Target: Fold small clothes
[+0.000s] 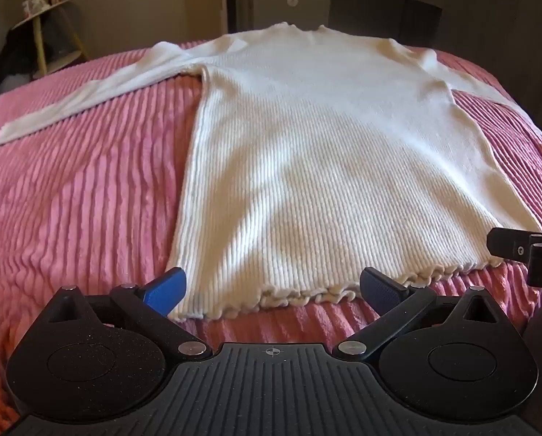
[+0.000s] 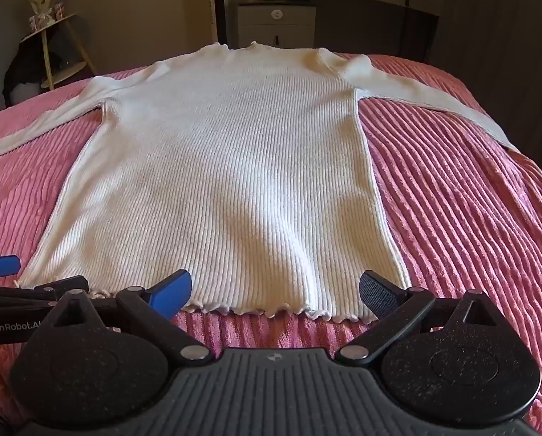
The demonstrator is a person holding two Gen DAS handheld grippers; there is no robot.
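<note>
At twelve o'clock from your two spread, empty tools, left tool [image 1: 271, 287] and right tool [image 2: 274, 287], the white sweater [image 2: 227, 167] lies flat on the pink bedspread [image 2: 452, 181], so pinching only its frilly hem's top layer, or snagging the plush, could drag it crooked.

Pink ribbed bedspread [image 2: 452, 189] covers bed. Round side table [image 2: 58, 47] at 10 o'clock holding wrapped bouquet [image 2: 42, 0]. Grey drawer cabinet [image 2: 276, 25] at 12 o'clock.

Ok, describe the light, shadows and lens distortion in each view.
Left wrist view: soft shadows dapple the white sweater; the fisheye bows the pink bedspread, and the corners go black. Right wrist view: a broad shadow crosses the sweater's lower half, and the background is dim.
</note>
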